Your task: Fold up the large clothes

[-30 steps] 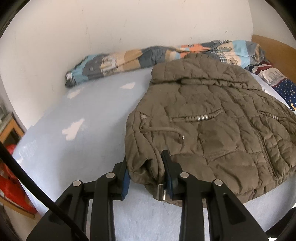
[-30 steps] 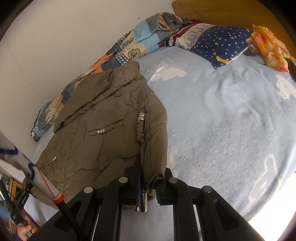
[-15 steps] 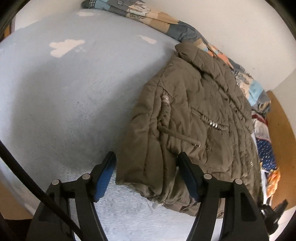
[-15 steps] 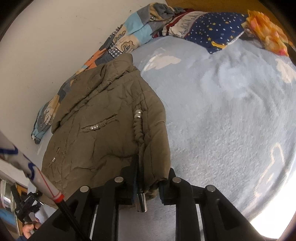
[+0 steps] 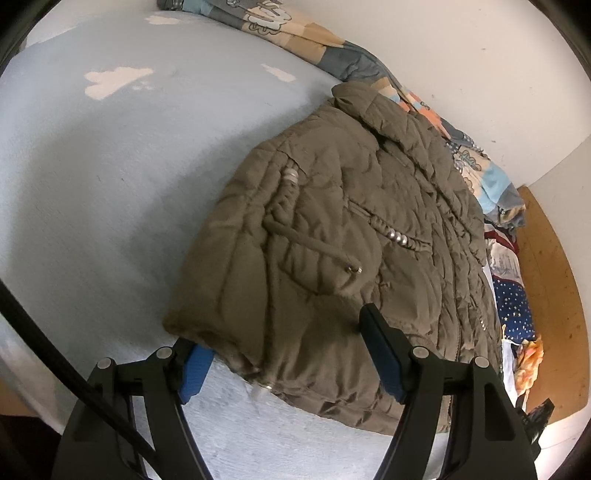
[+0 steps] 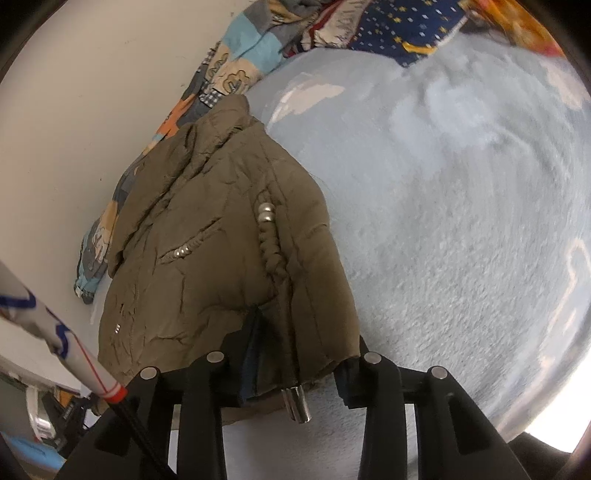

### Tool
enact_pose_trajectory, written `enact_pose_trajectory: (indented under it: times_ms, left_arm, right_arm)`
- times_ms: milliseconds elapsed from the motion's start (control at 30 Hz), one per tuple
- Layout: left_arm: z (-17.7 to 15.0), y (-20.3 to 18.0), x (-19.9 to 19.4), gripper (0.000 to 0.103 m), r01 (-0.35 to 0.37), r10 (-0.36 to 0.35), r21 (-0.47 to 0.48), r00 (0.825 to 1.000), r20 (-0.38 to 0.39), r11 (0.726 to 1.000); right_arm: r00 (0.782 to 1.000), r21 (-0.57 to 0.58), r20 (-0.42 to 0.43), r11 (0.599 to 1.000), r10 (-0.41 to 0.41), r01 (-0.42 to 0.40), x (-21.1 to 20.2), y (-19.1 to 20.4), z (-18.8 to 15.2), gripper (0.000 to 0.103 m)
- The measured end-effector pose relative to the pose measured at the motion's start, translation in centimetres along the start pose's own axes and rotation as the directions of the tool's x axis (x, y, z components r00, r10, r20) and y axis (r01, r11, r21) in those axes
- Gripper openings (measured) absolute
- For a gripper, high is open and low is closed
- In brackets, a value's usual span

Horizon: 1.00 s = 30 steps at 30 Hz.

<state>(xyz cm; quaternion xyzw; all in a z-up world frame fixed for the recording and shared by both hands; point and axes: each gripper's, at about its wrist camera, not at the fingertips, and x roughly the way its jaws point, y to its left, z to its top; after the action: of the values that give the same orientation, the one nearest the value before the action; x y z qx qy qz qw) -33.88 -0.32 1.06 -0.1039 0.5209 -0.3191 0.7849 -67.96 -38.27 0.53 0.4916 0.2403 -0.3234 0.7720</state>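
The quilted olive jacket (image 5: 354, 236) lies front up on the pale blue bedspread (image 5: 110, 192), collar toward the far wall, where a patchwork blanket (image 5: 295, 33) is bunched. Both sleeves look tucked in already, so the step in hand seems to be the last fold, hem up toward collar.

The left gripper (image 5: 291, 363) stands wide, its 2 blue pads straddling the near left corner of the hem without pinching it. The right gripper (image 6: 295, 373) sits at the near right corner with hem fabric and a metal cord end (image 6: 297, 402) between its fingers. They look parted, though the cloth hides the pads, so I cannot tell whether it holds.

Next, both need a firm pinch on the hem corners, then a level lift and carry toward the collar.
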Motion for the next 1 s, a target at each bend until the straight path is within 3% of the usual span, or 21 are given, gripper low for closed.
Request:
enact_pose_trajectory:
  times_ms: [200,233,300,367,467,667,1000]
  left_arm:
    - [0.4,-0.3,0.7,0.072,-0.023,0.022,0.03,1.0,0.014,0.999]
    - [0.5,-0.5,0.8,0.068,-0.031,0.03,0.041,0.999,0.019,0.999]
    - [0.5,-0.9,0.9,0.055,-0.056,0.054,0.075,0.998,0.03,0.996]
    - [0.6,-1.2,0.9,0.043,-0.073,0.07,0.093,0.997,0.038,0.993]
    - [0.6,-1.9,0.5,0.035,-0.099,0.09,0.142,0.993,0.07,0.985]
    - [-0.4,-5.3,-0.3,0.026,-0.219,0.163,0.339,0.969,0.186,0.915]
    - [-1.3,-7.2,-2.0,0.024,-0.282,0.166,0.435,0.944,0.287,0.855]
  right_arm:
    - [0.999,0.05,-0.013,0.998,0.038,-0.037,0.5,-0.8,0.1,0.043]
    - [0.998,0.053,-0.019,0.997,0.053,-0.051,0.7,-0.7,0.1,0.043]
    - [0.998,0.047,-0.019,0.997,0.061,-0.06,1.1,-0.3,0.0,0.036]
    - [0.999,0.004,-0.004,0.999,0.046,-0.046,1.1,0.4,0.0,0.02]
    - [0.999,-0.066,0.029,0.998,0.013,-0.011,0.6,1.6,-0.1,0.014]
    - [0.998,-0.125,0.058,0.992,-0.014,0.021,0.3,2.4,0.0,0.013]
    - [0.988,-0.233,0.148,0.97,-0.033,0.067,-1.5,4.3,-0.3,0.012]
